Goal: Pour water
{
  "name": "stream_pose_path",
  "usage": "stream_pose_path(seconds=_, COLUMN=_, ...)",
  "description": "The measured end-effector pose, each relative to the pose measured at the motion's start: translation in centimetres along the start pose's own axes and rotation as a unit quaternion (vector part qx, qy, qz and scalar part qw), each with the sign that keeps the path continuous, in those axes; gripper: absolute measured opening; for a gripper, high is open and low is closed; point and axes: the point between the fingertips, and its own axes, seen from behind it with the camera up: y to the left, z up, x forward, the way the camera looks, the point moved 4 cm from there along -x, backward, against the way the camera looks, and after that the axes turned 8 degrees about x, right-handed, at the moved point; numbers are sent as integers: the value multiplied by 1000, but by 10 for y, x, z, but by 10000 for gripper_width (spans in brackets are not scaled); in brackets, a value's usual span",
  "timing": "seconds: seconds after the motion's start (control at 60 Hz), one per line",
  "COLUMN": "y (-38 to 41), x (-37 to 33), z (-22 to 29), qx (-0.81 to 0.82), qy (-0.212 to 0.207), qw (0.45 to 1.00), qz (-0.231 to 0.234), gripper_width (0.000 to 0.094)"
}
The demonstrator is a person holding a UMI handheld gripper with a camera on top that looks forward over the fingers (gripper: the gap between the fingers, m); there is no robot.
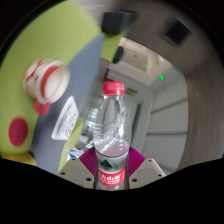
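A clear plastic water bottle [112,130] with a red cap [114,88] and a red and white label stands between my fingers. My gripper [110,168] is shut on the bottle's lower body, with the pink pads [88,160] pressing on both sides of it. The bottle is lifted and the scene behind it appears tilted. A white cup with red marks [46,82] sits beyond the fingers to the left on a yellow-green surface [40,45].
A dark grey table edge [75,95] runs diagonally behind the bottle. A red round thing [18,130] lies on the yellow-green surface near the cup. Grey furniture and a floor [165,110] lie beyond the bottle to the right.
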Motion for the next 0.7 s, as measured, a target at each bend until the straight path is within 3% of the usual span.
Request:
stream_pose_path(seconds=0.15, y=-49, x=-14, z=-8, qx=339, qy=18, qw=941, qz=2, gripper_width=342)
stream_pose_path(seconds=0.333, y=-44, x=-25, z=-6, qx=688, qy=65, qw=721, qz=48, gripper_width=341)
stream_pose_path(seconds=0.433, y=-14, x=-26, z=-14, qx=759, qy=101, qw=638, qz=77, gripper_width=341)
stream_pose_path(seconds=0.483, y=18, x=-31, z=4, qx=767, qy=117, qw=626, qz=81, gripper_width=339)
stream_pose_path(seconds=0.5, y=24, x=-29, z=-17, qx=770, qy=121, qw=621, qz=84, gripper_width=339)
stream_pose_path(seconds=0.7, y=111, x=-37, z=-10, qx=792, qy=175, qw=573, qz=117, gripper_width=338)
